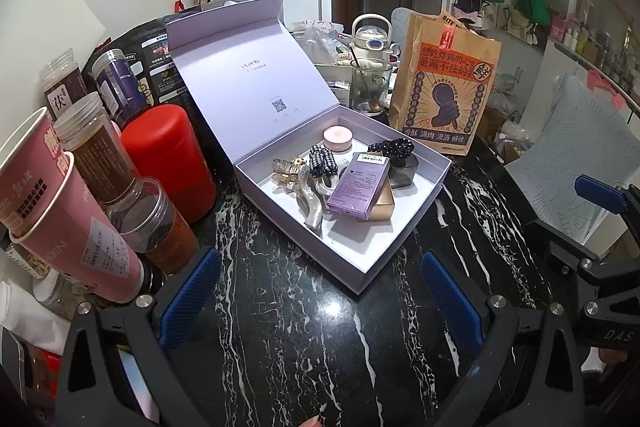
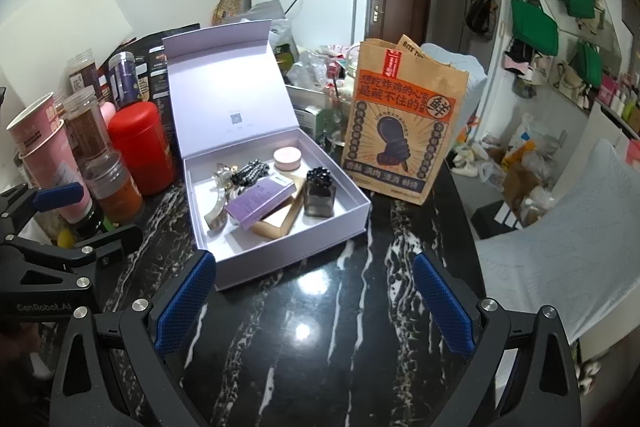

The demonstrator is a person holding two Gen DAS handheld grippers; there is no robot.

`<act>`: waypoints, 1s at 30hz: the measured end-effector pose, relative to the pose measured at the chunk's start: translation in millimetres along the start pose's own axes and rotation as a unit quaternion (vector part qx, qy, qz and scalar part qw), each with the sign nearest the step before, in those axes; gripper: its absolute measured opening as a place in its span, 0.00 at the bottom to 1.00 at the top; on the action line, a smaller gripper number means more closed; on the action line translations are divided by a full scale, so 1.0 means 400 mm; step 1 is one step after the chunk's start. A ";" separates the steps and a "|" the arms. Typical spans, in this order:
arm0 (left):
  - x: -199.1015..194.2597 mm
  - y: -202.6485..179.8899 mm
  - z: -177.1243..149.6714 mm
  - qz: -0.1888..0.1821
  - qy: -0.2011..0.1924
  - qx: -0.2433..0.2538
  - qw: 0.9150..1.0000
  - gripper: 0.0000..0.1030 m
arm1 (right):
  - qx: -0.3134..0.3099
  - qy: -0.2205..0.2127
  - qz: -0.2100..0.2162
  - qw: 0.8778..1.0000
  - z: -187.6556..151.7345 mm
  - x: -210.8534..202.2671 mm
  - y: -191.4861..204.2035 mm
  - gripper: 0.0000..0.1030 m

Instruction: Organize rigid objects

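A lilac gift box stands open on the black marble table, lid upright. Inside lie a purple carton resting on a gold box, a pink round tin, a dark glass bottle, hair clips and checked scrunchies. My left gripper is open and empty in front of the box. My right gripper is open and empty, just right of the box's near corner.
A red canister, jars and pink paper cups crowd the left side. A brown paper bag stands behind the box on the right. A glass cup stands behind. The table edge runs along the right.
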State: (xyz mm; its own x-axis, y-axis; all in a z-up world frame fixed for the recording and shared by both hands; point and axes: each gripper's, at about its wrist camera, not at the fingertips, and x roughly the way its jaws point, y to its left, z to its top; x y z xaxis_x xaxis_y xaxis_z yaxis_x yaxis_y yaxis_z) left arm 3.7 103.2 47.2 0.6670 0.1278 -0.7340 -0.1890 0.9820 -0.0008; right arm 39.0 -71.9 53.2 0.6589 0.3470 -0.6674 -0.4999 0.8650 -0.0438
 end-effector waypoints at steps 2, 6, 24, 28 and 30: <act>0.001 -0.001 0.000 0.001 0.000 0.001 1.000 0.99 | 0.000 0.001 -0.001 1.000 -0.002 0.002 -0.002 0.97; 0.004 -0.005 0.000 0.005 0.001 0.006 1.000 0.99 | 0.000 0.001 -0.001 1.000 -0.003 0.003 -0.005 0.97; 0.021 -0.007 -0.007 0.001 0.011 0.012 1.000 0.99 | -0.004 0.006 -0.009 1.000 -0.008 0.009 -0.003 0.97; 0.020 -0.006 -0.008 0.000 0.011 0.011 1.000 0.99 | -0.007 0.009 -0.010 1.000 -0.010 0.011 -0.001 0.97; 0.021 -0.007 -0.008 0.000 0.012 0.013 1.000 0.99 | -0.007 0.010 -0.011 1.000 -0.010 0.013 -0.001 0.97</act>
State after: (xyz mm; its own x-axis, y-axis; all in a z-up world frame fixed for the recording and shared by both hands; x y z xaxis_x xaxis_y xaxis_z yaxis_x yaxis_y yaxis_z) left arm 7.4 101.2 38.9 0.6500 0.1238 -0.7497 -0.1699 0.9853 0.0154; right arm 40.4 -71.8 46.8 0.6584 0.3207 -0.6810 -0.4939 0.8667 -0.0694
